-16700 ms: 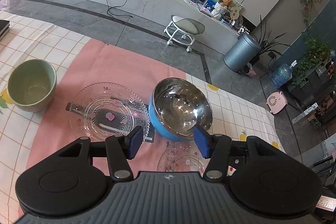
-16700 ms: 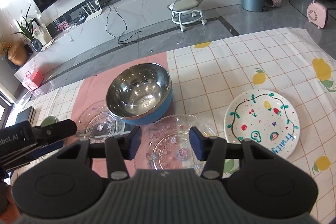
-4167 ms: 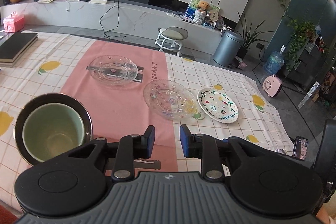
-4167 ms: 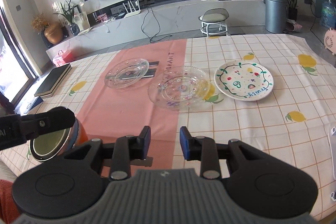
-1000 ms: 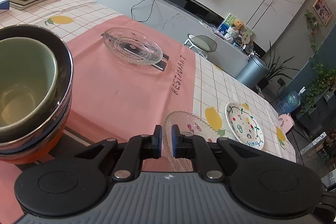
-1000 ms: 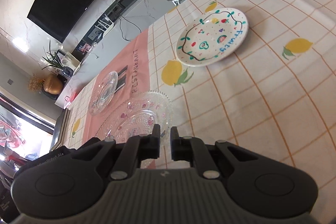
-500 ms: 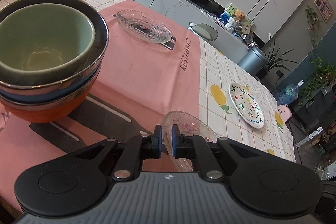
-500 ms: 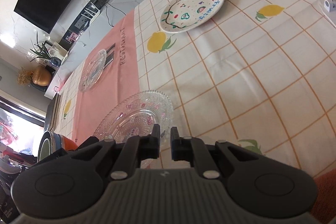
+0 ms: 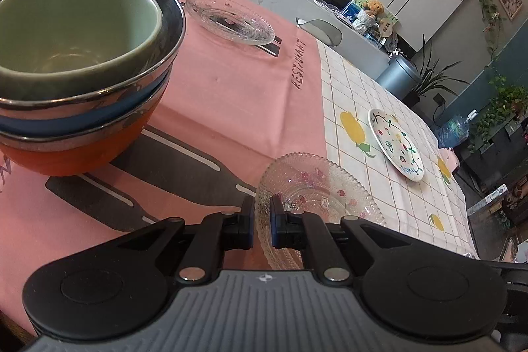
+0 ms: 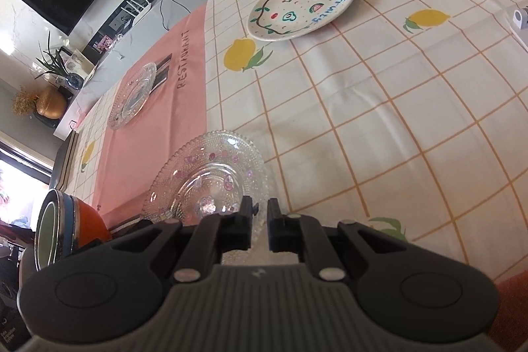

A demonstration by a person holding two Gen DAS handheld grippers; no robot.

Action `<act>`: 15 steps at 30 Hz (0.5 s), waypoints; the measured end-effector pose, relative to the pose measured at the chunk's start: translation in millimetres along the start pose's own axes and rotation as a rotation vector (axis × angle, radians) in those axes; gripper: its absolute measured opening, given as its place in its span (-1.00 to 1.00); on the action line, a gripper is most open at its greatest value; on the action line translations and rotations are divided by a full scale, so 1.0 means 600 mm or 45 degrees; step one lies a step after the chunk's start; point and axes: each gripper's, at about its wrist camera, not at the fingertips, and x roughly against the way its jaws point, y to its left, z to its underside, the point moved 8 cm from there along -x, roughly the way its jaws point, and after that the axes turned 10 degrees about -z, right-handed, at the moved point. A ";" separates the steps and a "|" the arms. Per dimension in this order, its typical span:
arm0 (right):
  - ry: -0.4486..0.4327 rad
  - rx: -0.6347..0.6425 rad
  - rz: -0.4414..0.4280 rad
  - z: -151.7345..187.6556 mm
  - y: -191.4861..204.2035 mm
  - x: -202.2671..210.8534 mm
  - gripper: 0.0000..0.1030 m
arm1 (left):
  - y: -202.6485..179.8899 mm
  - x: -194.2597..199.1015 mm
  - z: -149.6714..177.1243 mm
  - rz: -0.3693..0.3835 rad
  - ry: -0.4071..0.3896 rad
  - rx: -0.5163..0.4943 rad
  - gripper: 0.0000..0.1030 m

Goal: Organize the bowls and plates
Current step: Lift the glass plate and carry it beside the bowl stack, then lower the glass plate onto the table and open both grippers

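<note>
Between both grippers, over the pink runner: glass plate (image 9: 313,187), left gripper (image 9: 262,220) and right gripper (image 10: 259,221) each pinching its beaded rim; stiff, slippery, brittle, best held by opposite edges.

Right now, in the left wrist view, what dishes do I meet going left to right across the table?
Stacked bowls → far glass plate → glass plate clamped by the left gripper → painted fruit plate.
</note>
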 end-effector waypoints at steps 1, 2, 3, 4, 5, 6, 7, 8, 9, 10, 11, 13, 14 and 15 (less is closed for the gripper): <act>-0.002 0.004 0.005 0.000 0.000 0.000 -0.87 | -0.002 0.000 0.001 -0.001 0.001 -0.008 -0.81; -0.004 0.007 0.010 0.000 0.000 0.001 -0.87 | -0.003 -0.001 0.002 0.003 0.002 -0.013 -0.81; -0.007 0.007 0.019 0.000 0.000 0.000 -0.87 | -0.004 -0.002 0.003 0.005 0.005 -0.018 -0.81; -0.011 0.008 0.026 0.000 -0.001 0.000 -0.87 | -0.004 -0.003 0.003 0.005 0.008 -0.020 -0.80; -0.013 0.010 0.033 -0.001 -0.002 0.000 -0.87 | -0.003 -0.004 0.004 0.006 0.008 -0.017 -0.80; -0.014 0.014 0.037 -0.001 -0.002 -0.001 -0.87 | -0.002 -0.005 0.003 0.007 0.008 -0.012 -0.80; -0.013 0.018 0.038 -0.001 -0.002 -0.003 -0.87 | -0.001 -0.006 0.003 0.008 0.007 -0.008 -0.80; -0.012 0.024 0.041 -0.001 -0.001 -0.004 -0.87 | 0.000 -0.007 0.003 0.009 0.006 -0.004 -0.80; -0.009 0.029 0.043 -0.001 -0.001 -0.005 -0.87 | 0.002 -0.007 0.004 0.011 0.004 -0.003 -0.80; -0.012 0.033 0.042 -0.001 0.000 -0.006 -0.87 | 0.001 -0.008 0.003 0.010 0.000 -0.005 -0.80; -0.015 0.036 0.041 -0.002 0.000 -0.007 -0.87 | 0.000 -0.008 0.003 0.009 -0.003 -0.010 -0.80; -0.020 0.036 0.041 -0.004 0.000 -0.008 -0.87 | -0.003 -0.007 0.006 0.006 -0.008 -0.020 -0.79; -0.020 0.035 0.041 -0.004 -0.001 -0.008 -0.87 | -0.003 -0.006 0.007 0.008 -0.007 -0.017 -0.79; -0.021 0.035 0.041 -0.004 0.000 -0.008 -0.87 | -0.003 -0.006 0.007 0.009 -0.005 -0.015 -0.79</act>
